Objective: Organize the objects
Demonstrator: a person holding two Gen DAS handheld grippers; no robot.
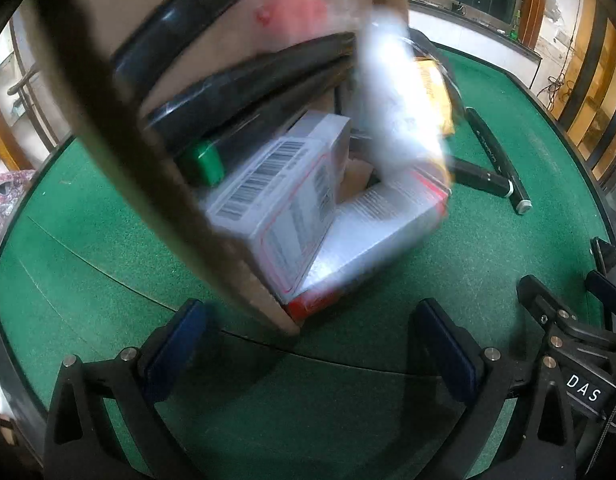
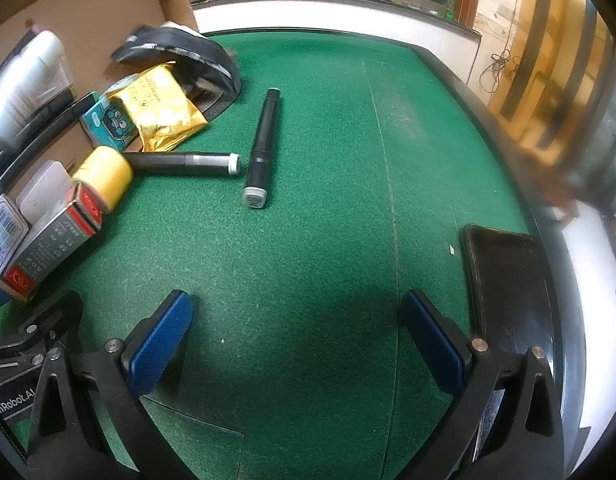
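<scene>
A cardboard box (image 1: 235, 280) lies tipped on the green felt table (image 1: 388, 320) with its contents spilling out. Two grey cartons with barcodes and red ends (image 1: 283, 204) lean at its mouth, beside a green item (image 1: 205, 162) and a blurred white object (image 1: 396, 112). My left gripper (image 1: 312, 344) is open just in front of the box corner, with nothing between its pads. In the right wrist view, two black markers (image 2: 263, 148) lie on the felt next to a yellow packet (image 2: 163, 112), a yellow tape roll (image 2: 105, 176) and a grey carton (image 2: 55, 248). My right gripper (image 2: 297, 340) is open over bare felt.
A black phone (image 2: 508, 284) lies at the table's right edge, close to my right finger. A black pouch (image 2: 179, 56) and a teal box (image 2: 107, 124) sit by the cardboard box wall (image 2: 87, 20). The table rim (image 2: 488, 92) curves round the far side.
</scene>
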